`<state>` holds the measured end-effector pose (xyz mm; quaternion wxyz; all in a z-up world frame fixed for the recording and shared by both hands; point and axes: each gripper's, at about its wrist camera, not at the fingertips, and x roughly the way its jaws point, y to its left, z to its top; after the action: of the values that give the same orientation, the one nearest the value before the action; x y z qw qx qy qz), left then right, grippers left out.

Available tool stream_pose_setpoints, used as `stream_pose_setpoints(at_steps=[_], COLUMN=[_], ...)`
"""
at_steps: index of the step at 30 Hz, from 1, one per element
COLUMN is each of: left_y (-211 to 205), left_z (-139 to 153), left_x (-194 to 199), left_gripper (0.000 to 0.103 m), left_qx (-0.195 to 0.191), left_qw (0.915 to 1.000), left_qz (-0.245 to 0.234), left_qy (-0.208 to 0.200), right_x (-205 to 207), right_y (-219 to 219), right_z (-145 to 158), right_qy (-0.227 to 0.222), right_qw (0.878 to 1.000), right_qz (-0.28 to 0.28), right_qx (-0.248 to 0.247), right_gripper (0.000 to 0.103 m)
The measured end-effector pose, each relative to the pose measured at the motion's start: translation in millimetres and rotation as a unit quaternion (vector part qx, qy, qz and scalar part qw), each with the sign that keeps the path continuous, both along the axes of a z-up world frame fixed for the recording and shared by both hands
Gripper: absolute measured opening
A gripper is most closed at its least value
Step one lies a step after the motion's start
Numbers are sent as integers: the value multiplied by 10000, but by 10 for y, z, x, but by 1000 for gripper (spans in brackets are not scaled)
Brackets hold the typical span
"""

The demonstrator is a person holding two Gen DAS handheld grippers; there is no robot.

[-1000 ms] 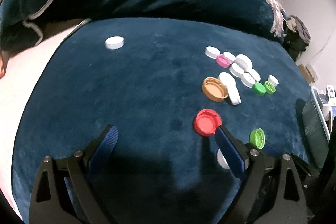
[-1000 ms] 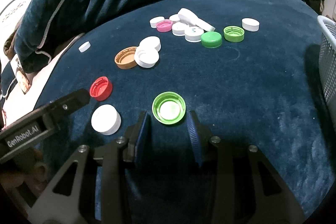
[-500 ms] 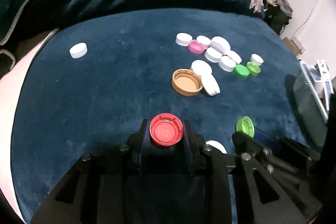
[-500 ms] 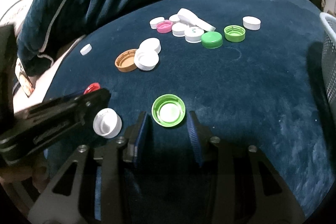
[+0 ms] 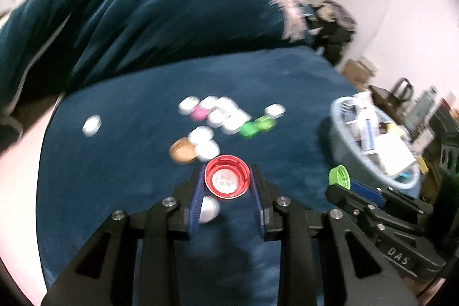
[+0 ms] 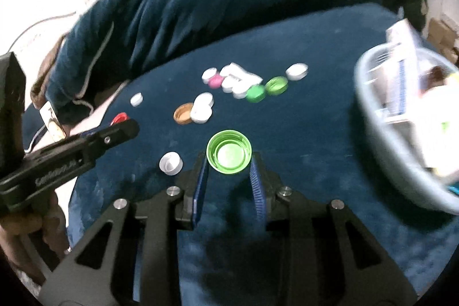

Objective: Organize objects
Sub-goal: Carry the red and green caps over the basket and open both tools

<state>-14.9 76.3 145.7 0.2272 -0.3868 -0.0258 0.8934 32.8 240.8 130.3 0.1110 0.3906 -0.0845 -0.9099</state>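
Caps are what you are sorting, and you have one in each pair of tongs. Your left tongs [image 5: 226,185] are closed on the red cap [image 5: 227,180], open side up, pinched between the two blue pads and lifted off the blue velvet surface [image 5: 120,162]. Your right tongs [image 6: 229,159] grip the green cap [image 6: 229,151] the same way, hollow side up, held above the surface.

Taking the red cap as your landmark: just below and left of it, a white cap [image 5: 208,209] lies on the surface under your left pad. Just beyond it sits an orange cap [image 5: 182,151] touching two white caps [image 5: 204,144]. Farther back is the main cluster [image 5: 218,112], white caps with one pink cap [image 5: 199,114] among them, and two more green caps [image 5: 256,126] at its right end, with a single white cap [image 5: 274,110] beside them. Well to the left of the cluster a lone white cap [image 5: 91,125] lies by itself. To the right of the red cap, past your right tongs, stands a pale mesh basket [image 5: 341,116] filled with boxes and papers. Behind everything, a dark blue blanket [image 5: 160,19] is heaped up; motion blur softens the far details.
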Motion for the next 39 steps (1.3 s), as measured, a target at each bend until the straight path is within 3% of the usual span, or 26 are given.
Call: stream_pose_setpoints(at_steps=[4,11,17,20,21,22,23,24,25,26,27,28,29,33,36,39], left_y=[405,1424,2410,2792,2869,2936,2943,2891,2834,2720,2576,2512,2388,1938,1543,1131], left_z=[368,825,868,784,747,704,676,662,660,670,693,699,705,634,519,311], left_x=[89,203,70,-74,-119,-162,-186,-200,-208,-217,-211,-192,-162,-64,-39,-55], left_gripper=[31,31,31,31,33,46,55,78,93,99,102,102,103,103,103,103], left_qx=[49,-67,-69,-81,-130,-256,-384,-366,-306,-174,-41,-18,-36,-150,-171,-471], left_qw=[9978,9845,9732,9718,9728,9748,9777,9800,9820,9841,9866,9881,9901,9948,9980,9984], left_qz=[-584,-1595,-2252,-2350,-2313,-2216,-2062,-1958,-1867,-1765,-1630,-1528,-1374,-883,-418,-19], left_qy=[323,727,469,154,78,-1,-9,-13,-1,28,106,168,275,490,434,315], right_x=[211,372,249,94,76,-20,-76,-79,-32,25,124,186,250,348,314,259], right_y=[427,1322,1854,2033,2095,2163,2223,2282,2339,2362,2349,2330,2299,2031,1630,1069], right_z=[327,660,748,752,745,702,662,632,622,641,682,710,725,760,827,851], right_qy=[315,469,383,339,290,191,45,-58,-14,137,398,549,693,908,1029,1113], right_qw=[9984,9859,9741,9712,9712,9720,9714,9691,9678,9674,9670,9663,9657,9693,9794,9897], right_qz=[-476,-1571,-2151,-2242,-2212,-2076,-2003,-2023,-2052,-2085,-2212,-2291,-2329,-2238,-1732,-882], right_qx=[-62,-344,-576,-728,-837,-1083,-1271,-1413,-1458,-1433,-1201,-1039,-919,-467,-141,166], right_gripper=[30,30,30,31,32,32,32,33,36,49,59,77,85,86,86,89])
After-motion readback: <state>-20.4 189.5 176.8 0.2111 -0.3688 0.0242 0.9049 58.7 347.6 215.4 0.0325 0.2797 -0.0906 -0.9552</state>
